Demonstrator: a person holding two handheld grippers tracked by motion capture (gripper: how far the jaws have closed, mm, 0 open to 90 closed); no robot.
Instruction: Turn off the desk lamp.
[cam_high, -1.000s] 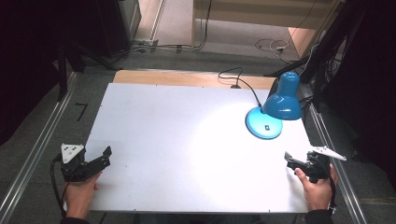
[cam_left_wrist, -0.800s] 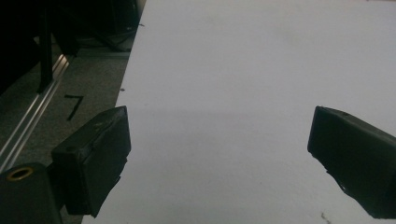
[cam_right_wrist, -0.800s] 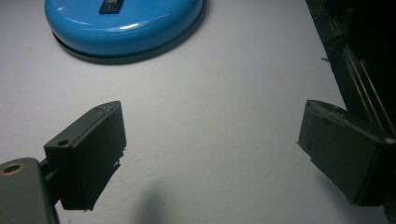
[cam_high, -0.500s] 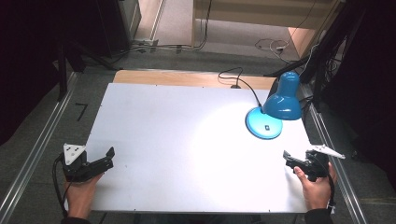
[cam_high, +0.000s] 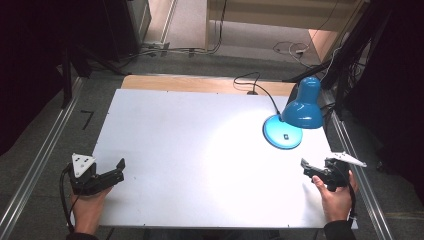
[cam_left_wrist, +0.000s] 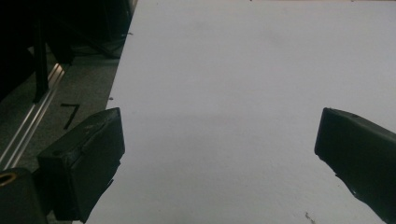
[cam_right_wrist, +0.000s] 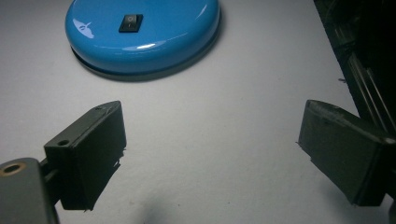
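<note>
Seen from above, a blue desk lamp (cam_high: 294, 117) stands at the white table's (cam_high: 190, 150) right of centre, just up-frame of the right gripper (cam_high: 311, 169) (jaws spread, empty, facing its round base), while the left gripper (cam_high: 116, 171), also spread and empty, sits far off at lower left.

The white flat counter (cam_high: 190, 150) lies open across its left, middle and near parts. The one obstacle is the glossy blue desk lamp (cam_high: 295, 117) at the far right, its round base (cam_right_wrist: 142, 35) just ahead of the right hand-held gripper (cam_high: 311, 169), its black cord (cam_high: 260, 90) trailing off the back edge.
</note>
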